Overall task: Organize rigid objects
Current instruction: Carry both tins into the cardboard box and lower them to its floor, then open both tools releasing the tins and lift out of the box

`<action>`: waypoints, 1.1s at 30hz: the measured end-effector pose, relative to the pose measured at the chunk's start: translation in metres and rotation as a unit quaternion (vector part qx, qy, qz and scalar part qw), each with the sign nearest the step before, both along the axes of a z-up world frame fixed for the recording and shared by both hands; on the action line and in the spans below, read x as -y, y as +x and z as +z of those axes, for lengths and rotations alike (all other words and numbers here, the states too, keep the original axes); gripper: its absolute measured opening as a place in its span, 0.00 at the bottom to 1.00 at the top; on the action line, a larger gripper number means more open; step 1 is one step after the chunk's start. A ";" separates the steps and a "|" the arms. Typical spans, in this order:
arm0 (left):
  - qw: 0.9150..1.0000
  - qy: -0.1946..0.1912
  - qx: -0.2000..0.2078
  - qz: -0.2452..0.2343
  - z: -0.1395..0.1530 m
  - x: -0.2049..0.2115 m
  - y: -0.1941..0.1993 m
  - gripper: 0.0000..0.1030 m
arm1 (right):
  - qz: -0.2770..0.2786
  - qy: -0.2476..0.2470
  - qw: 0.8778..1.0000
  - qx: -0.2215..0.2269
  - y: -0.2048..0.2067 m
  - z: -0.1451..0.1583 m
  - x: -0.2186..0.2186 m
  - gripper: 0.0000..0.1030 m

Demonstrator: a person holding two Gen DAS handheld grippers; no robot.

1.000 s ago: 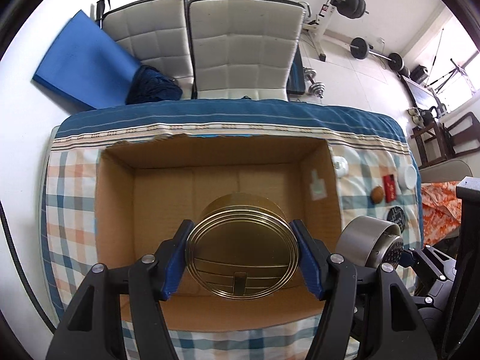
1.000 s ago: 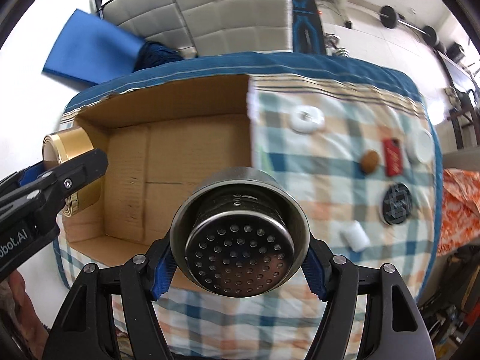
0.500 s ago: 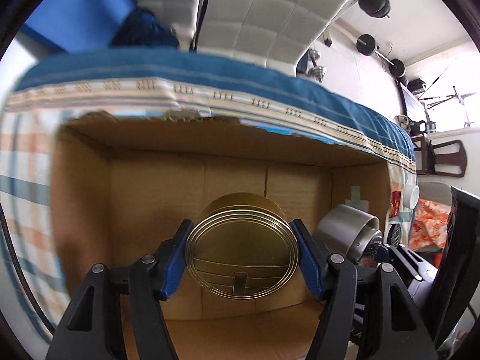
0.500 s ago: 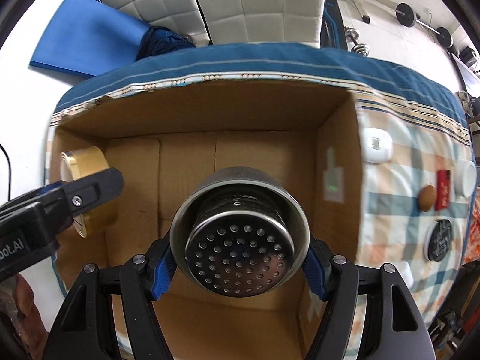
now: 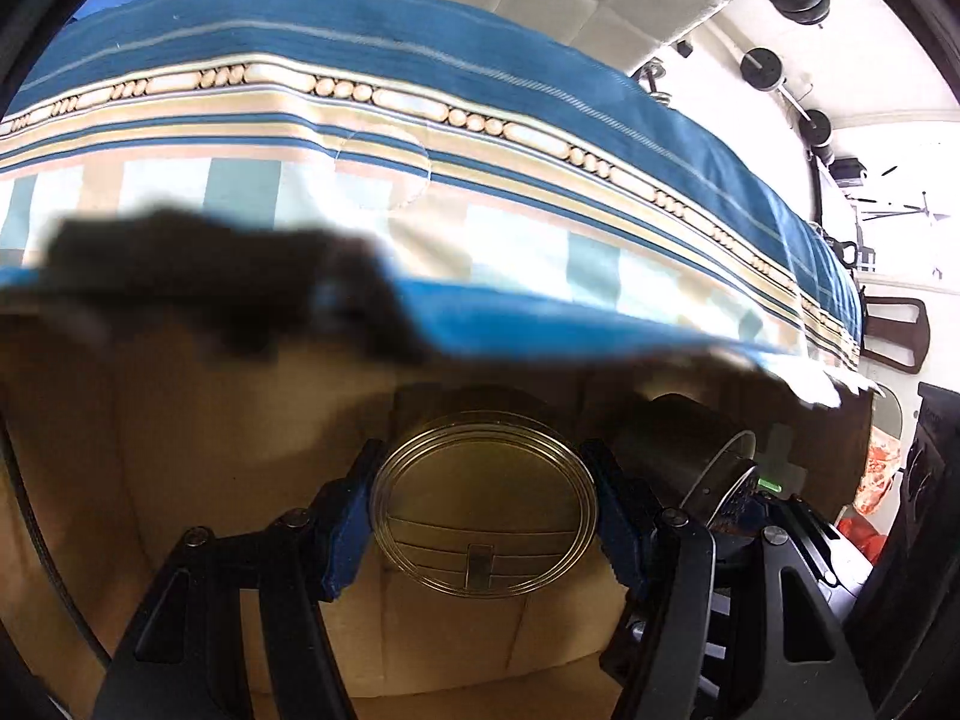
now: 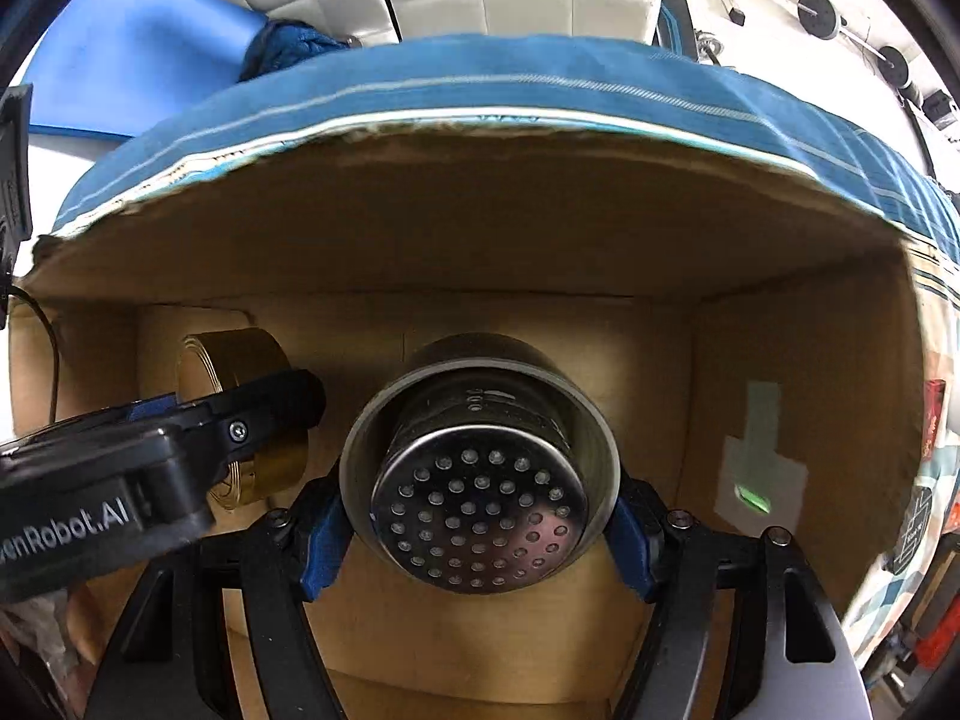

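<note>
Inside the cardboard box (image 6: 516,240), the left gripper (image 5: 483,516) clamps a gold tin (image 5: 485,510) and the right gripper (image 6: 480,510) a steel strainer cup (image 6: 480,480) (neither released); several items wait outside.

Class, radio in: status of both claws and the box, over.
Left claw shut on gold tin. Right claw shut on steel strainer cup. Both inside cardboard box. Nothing blocking.
</note>
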State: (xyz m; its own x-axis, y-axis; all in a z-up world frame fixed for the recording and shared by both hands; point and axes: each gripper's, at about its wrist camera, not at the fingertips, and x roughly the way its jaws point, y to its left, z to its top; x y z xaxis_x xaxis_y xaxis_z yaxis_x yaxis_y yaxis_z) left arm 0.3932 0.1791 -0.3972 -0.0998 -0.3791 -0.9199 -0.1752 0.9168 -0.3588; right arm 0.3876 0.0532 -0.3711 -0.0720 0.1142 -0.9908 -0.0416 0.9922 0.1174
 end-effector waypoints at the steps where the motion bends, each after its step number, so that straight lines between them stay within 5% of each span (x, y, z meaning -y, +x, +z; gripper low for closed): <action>1: 1.000 -0.003 -0.005 0.003 -0.002 0.000 0.000 0.61 | -0.001 -0.003 1.000 0.000 -0.002 -0.002 0.000 0.71; 7: 1.000 0.009 -0.012 -0.004 0.001 0.005 0.002 0.62 | -0.002 -0.011 1.000 -0.003 0.000 -0.008 -0.002 0.73; 12: 1.000 0.021 -0.012 -0.012 0.010 0.009 -0.001 0.71 | 0.005 -0.013 1.000 0.001 0.003 0.004 -0.001 0.84; 21: 0.996 0.074 0.028 -0.029 0.055 0.013 -0.023 1.00 | 0.000 -0.012 1.000 0.000 -0.006 0.024 -0.001 0.92; 23: 0.995 0.086 0.044 -0.032 0.069 0.013 -0.032 1.00 | -0.005 -0.013 1.000 0.010 -0.009 0.032 -0.005 1.00; 33: 0.987 0.121 0.107 -0.027 0.132 0.007 -0.104 1.00 | -0.008 -0.010 0.998 0.058 -0.063 0.079 -0.003 1.00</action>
